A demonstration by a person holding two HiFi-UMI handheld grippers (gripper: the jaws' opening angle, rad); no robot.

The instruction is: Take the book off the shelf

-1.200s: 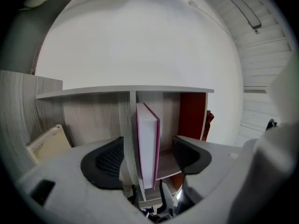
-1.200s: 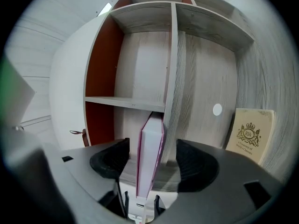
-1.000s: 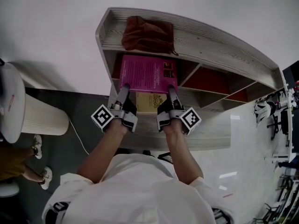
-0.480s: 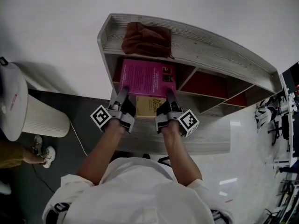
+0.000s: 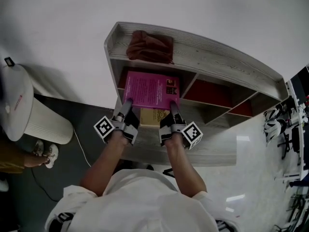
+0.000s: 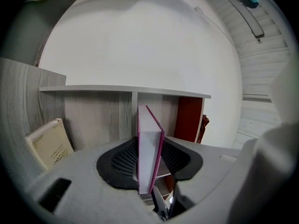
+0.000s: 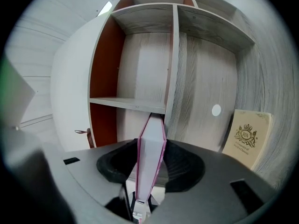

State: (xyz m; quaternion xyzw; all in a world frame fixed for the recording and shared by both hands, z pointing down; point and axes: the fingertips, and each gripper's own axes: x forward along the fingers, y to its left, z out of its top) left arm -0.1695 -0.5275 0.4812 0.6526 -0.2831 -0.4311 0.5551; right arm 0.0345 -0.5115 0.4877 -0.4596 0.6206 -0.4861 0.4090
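The left gripper [image 5: 128, 102] and right gripper [image 5: 172, 104] have just closed their jaws on one pink book [image 5: 152, 88] at the front of the shelf [image 5: 212, 52], above one cream book [image 5: 153, 116], with seemingly one brown bag [image 5: 149, 46] on top.

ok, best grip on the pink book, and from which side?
Pink book: near edge, one corner each, from the shelf's open front; that thin edge pokes out toward the person. Left hand-held gripper and right hand-held gripper have just been closing their jaws on it there.
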